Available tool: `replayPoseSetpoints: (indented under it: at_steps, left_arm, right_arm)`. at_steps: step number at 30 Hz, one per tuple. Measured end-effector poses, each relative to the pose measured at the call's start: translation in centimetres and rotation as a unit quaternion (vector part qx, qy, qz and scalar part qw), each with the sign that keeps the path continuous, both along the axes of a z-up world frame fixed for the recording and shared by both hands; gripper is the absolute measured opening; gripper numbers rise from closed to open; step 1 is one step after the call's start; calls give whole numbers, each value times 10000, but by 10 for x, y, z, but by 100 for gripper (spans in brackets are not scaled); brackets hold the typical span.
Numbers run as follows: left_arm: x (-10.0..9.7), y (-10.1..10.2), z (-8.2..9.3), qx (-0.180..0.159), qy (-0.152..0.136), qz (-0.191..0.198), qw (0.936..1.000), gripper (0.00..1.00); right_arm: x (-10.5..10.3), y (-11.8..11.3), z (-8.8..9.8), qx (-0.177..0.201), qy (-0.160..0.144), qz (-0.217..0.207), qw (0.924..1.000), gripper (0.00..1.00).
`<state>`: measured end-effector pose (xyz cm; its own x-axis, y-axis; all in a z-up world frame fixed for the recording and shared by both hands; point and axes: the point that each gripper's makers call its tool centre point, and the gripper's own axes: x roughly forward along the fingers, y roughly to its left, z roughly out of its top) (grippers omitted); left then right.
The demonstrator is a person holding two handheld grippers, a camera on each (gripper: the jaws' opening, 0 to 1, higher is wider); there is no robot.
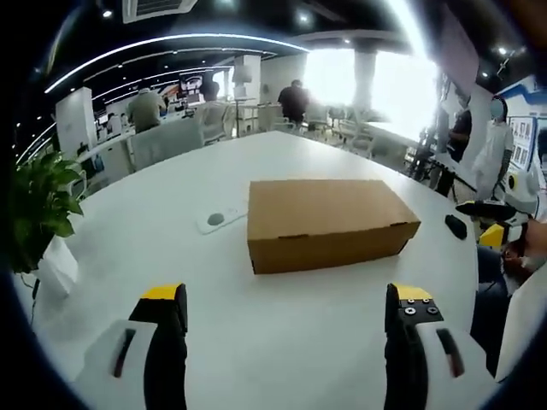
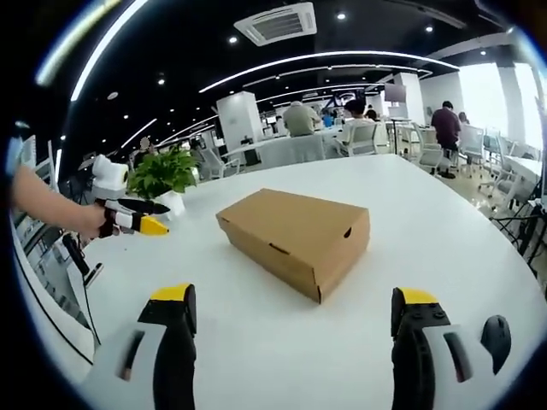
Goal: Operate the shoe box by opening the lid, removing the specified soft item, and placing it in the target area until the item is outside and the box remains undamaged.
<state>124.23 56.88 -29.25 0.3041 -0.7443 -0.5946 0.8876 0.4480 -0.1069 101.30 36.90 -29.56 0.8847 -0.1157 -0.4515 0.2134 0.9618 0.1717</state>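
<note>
A closed brown cardboard shoe box lies on the white table, its lid down. My left gripper is held short of it, jaws wide apart with nothing between them. In the right gripper view the same box shows corner-on, and my right gripper is also open and empty, a little back from it. A hand holds the left gripper at the left of that view. The right gripper shows at the right edge of the left gripper view. The box's inside is hidden.
A white remote-like device lies just left of the box. A small black object sits near the table's right edge. A potted plant and a paper roll stand at the table's edge. People and chairs are far behind.
</note>
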Motion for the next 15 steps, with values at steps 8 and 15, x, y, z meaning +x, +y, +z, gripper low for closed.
replayPoseSetpoints:
  at_steps: [8, 15]
  left_arm:
    - [8, -8, 18, -188, -175, -90, 9996, 99]
    - [11, -12, 14, -264, -228, 56, 9994, 99]
  right_arm:
    - [7, -2, 9, -404, -139, 132, 9990, 97]
    - [14, -9, 20, -650, -389, 70, 9971, 96]
